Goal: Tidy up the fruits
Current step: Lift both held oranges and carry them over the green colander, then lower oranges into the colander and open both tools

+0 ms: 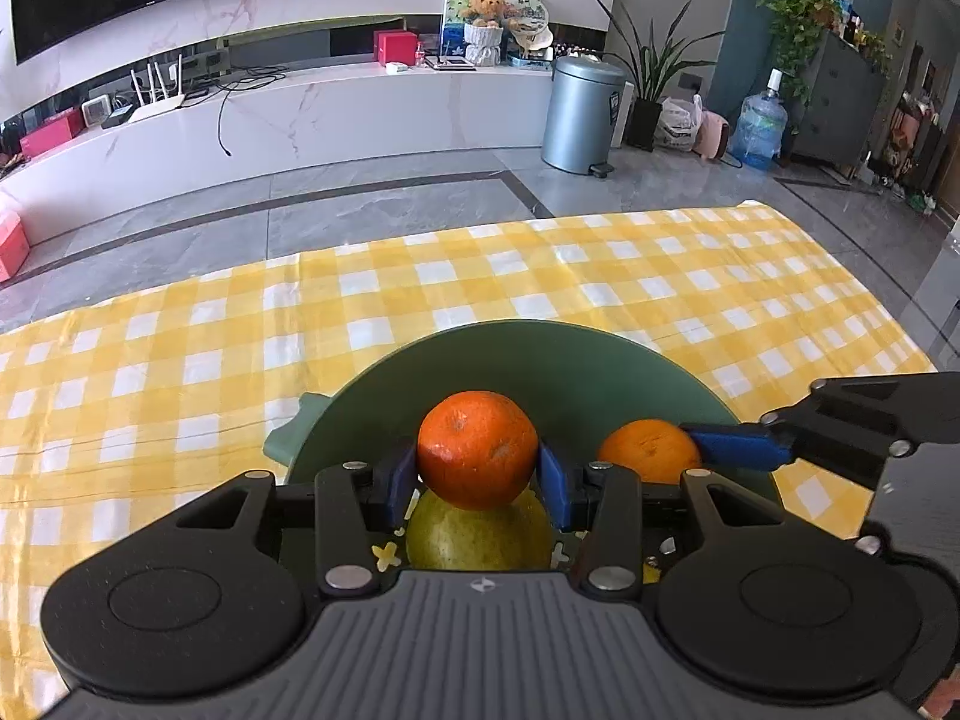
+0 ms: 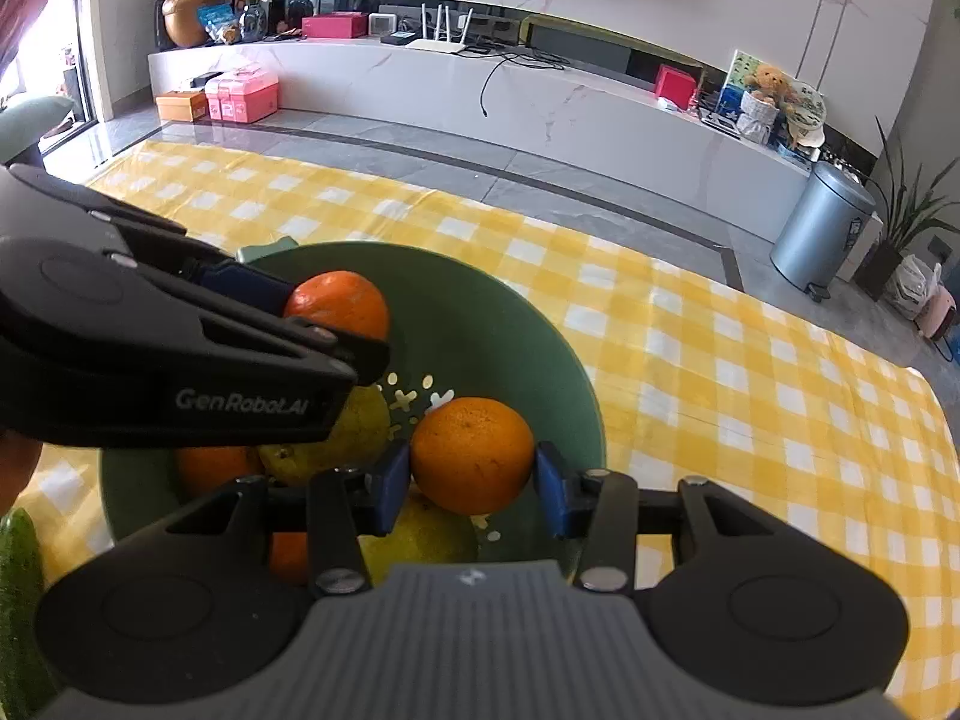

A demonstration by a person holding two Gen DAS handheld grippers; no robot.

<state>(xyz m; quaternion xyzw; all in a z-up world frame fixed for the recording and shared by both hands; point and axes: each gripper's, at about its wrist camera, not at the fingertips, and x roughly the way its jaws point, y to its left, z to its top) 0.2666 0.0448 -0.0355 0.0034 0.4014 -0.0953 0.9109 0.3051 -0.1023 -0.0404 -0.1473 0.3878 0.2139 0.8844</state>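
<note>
A green bowl [image 1: 558,360] stands on the yellow checked cloth; it also shows in the right wrist view [image 2: 510,330]. My left gripper [image 1: 477,468] is shut on a deep orange tangerine [image 1: 477,447], held over a yellow-green fruit [image 1: 480,534] in the bowl. My right gripper [image 2: 471,474] is shut on a second orange [image 2: 471,453] above the bowl; that orange shows in the left wrist view [image 1: 648,450]. The left gripper's tangerine shows in the right wrist view [image 2: 342,303]. More oranges [image 2: 210,468] and yellow-green fruit [image 2: 360,426] lie in the bowl.
A green cucumber-like thing [image 2: 18,588] lies at the bowl's left on the cloth [image 1: 180,360]. Beyond the table edge are grey floor tiles, a white TV bench [image 1: 300,108] and a metal bin [image 1: 579,114].
</note>
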